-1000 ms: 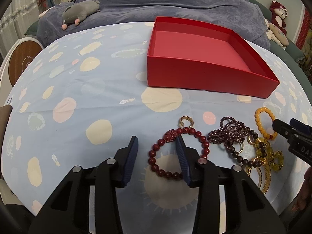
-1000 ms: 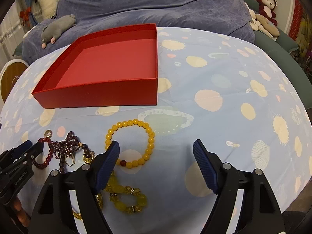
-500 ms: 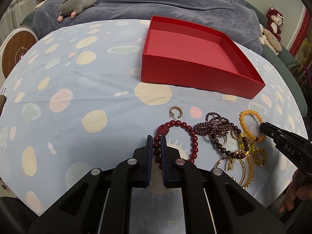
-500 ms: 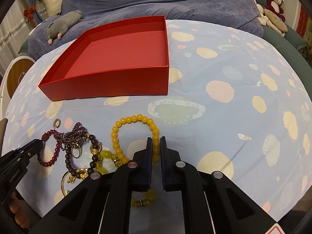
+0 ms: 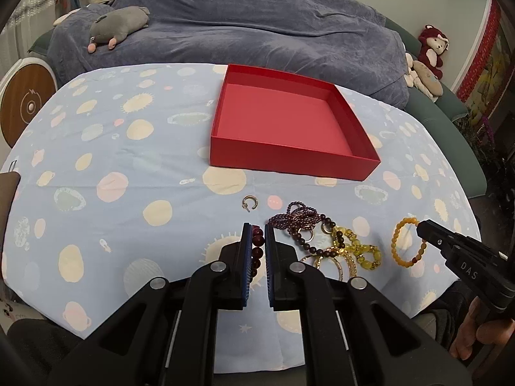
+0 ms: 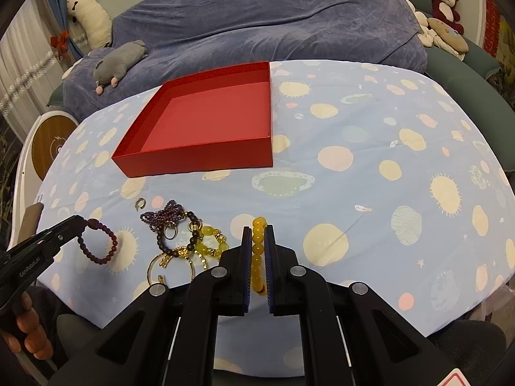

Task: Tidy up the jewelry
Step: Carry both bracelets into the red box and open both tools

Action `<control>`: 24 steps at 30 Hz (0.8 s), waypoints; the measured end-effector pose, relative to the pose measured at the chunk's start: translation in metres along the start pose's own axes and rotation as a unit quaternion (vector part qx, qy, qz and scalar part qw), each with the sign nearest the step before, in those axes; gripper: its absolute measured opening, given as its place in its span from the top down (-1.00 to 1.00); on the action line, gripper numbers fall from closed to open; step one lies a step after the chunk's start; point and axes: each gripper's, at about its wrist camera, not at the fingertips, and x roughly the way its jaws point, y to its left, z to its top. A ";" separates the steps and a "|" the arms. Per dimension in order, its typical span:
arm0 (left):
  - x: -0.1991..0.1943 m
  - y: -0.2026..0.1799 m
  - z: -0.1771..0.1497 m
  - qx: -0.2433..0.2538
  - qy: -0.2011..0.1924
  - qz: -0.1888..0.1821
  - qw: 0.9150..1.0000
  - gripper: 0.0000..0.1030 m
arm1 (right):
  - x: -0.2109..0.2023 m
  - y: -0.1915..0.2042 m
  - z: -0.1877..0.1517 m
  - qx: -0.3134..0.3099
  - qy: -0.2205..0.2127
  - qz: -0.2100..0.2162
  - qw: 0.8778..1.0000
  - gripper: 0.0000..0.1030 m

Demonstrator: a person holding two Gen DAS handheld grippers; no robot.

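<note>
My left gripper [image 5: 258, 230] is shut on a dark red bead bracelet [image 5: 257, 247], lifted off the cloth; from the right wrist view this red bracelet [image 6: 99, 241] hangs from the left gripper [image 6: 82, 222]. My right gripper [image 6: 258, 230] is shut on a yellow bead bracelet [image 6: 257, 251], which in the left wrist view dangles as a yellow ring [image 5: 407, 244] from the right gripper [image 5: 420, 225]. An empty red box [image 5: 283, 119] [image 6: 206, 122] sits farther back on the spotted cloth. A heap of purple, brown and gold jewelry [image 5: 325, 234] [image 6: 180, 234] lies between the grippers.
A small gold ear ring [image 5: 250, 202] [image 6: 140, 203] lies alone left of the heap. The table's blue spotted cloth [image 5: 112, 167] ends at a blue-covered sofa [image 5: 257, 25] with a grey plush toy [image 5: 119, 25]. A person's hand [image 6: 29, 325] holds the left gripper.
Both grippers went from open to shut, the left on the red bracelet and the right on the yellow one. Both then rose, lifting the bracelets off the cloth.
</note>
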 end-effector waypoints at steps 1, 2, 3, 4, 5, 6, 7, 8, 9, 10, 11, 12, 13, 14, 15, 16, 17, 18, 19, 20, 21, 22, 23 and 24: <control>-0.004 -0.002 0.003 0.001 -0.001 -0.002 1.000 0.85 | -0.003 0.000 0.003 -0.001 -0.001 0.003 1.000 0.86; -0.007 -0.003 0.007 0.003 -0.002 -0.005 1.000 0.85 | -0.006 0.001 0.007 -0.003 -0.003 0.007 1.000 0.86; -0.010 -0.005 0.012 0.004 -0.005 -0.009 1.000 0.85 | -0.009 0.001 0.012 -0.006 -0.007 0.010 1.000 0.86; -0.013 -0.006 0.018 0.006 -0.008 -0.013 1.000 0.85 | -0.012 0.003 0.018 -0.011 -0.011 0.013 1.000 0.86; -0.015 -0.009 0.025 0.010 -0.011 -0.018 1.000 0.85 | -0.014 0.006 0.026 -0.017 -0.015 0.017 1.000 0.86; -0.017 -0.012 0.033 0.014 -0.015 -0.022 1.000 0.85 | -0.015 0.009 0.035 -0.023 -0.018 0.022 0.999 0.86; -0.018 -0.015 0.043 0.019 -0.020 -0.025 0.999 0.85 | -0.015 0.011 0.045 -0.027 -0.021 0.029 0.999 0.86; -0.018 -0.018 0.053 0.025 -0.025 -0.029 0.999 0.85 | -0.014 0.014 0.057 -0.030 -0.025 0.036 0.999 0.86; -0.018 -0.020 0.064 0.030 -0.030 -0.034 0.999 0.85 | -0.012 0.017 0.069 -0.031 -0.030 0.042 0.998 0.86; -0.016 -0.024 0.078 0.036 -0.035 -0.041 0.998 0.85 | -0.008 0.019 0.082 -0.032 -0.032 0.049 0.998 0.86; -0.013 -0.026 0.090 0.040 -0.039 -0.047 0.997 0.85 | -0.004 0.022 0.096 -0.031 -0.035 0.057 0.997 0.86; -0.009 -0.028 0.104 0.041 -0.043 -0.056 0.997 0.85 | 0.001 0.024 0.109 -0.027 -0.036 0.067 0.997 0.86; -0.004 -0.030 0.118 0.041 -0.046 -0.068 0.996 0.85 | 0.008 0.026 0.124 -0.022 -0.036 0.078 0.996 0.86; 0.002 -0.031 0.131 0.040 -0.048 -0.076 0.995 0.85 | 0.016 0.027 0.138 -0.016 -0.035 0.088 0.995 0.86; 0.009 -0.032 0.145 0.040 -0.050 -0.081 0.995 0.85 | 0.023 0.029 0.151 -0.010 -0.035 0.097 0.995 0.86; 0.018 -0.033 0.158 0.041 -0.049 -0.090 0.994 0.85 | 0.032 0.031 0.163 -0.007 -0.035 0.104 0.994 0.86; 0.028 -0.033 0.168 0.040 -0.049 -0.092 0.994 0.85 | 0.042 0.034 0.175 -0.004 -0.033 0.110 0.993 0.86; 0.038 -0.033 0.179 0.038 -0.048 -0.095 0.994 0.85 | 0.054 0.035 0.186 -0.001 -0.029 0.115 0.993 0.86; 0.051 -0.032 0.190 0.036 -0.046 -0.103 0.993 0.85 | 0.065 0.037 0.195 0.001 -0.025 0.120 0.992 0.86; 0.063 -0.032 0.198 0.033 -0.044 -0.104 0.993 0.85 | 0.079 0.038 0.204 0.003 -0.020 0.126 0.992 0.86; 0.078 -0.030 0.206 0.031 -0.038 -0.105 0.993 0.85 | 0.092 0.038 0.212 0.007 -0.014 0.132 0.991 0.86; 0.093 -0.028 0.213 0.028 -0.031 -0.109 0.993 0.85 | 0.105 0.039 0.218 0.009 -0.008 0.137 0.991 0.86; 0.108 -0.025 0.218 0.024 -0.025 -0.105 0.994 0.85 | 0.118 0.039 0.223 0.010 -0.002 0.138 0.990 0.86; 0.120 -0.022 0.221 0.023 -0.020 -0.105 0.994 0.85 | 0.130 0.038 0.228 0.009 0.005 0.136 0.991 0.86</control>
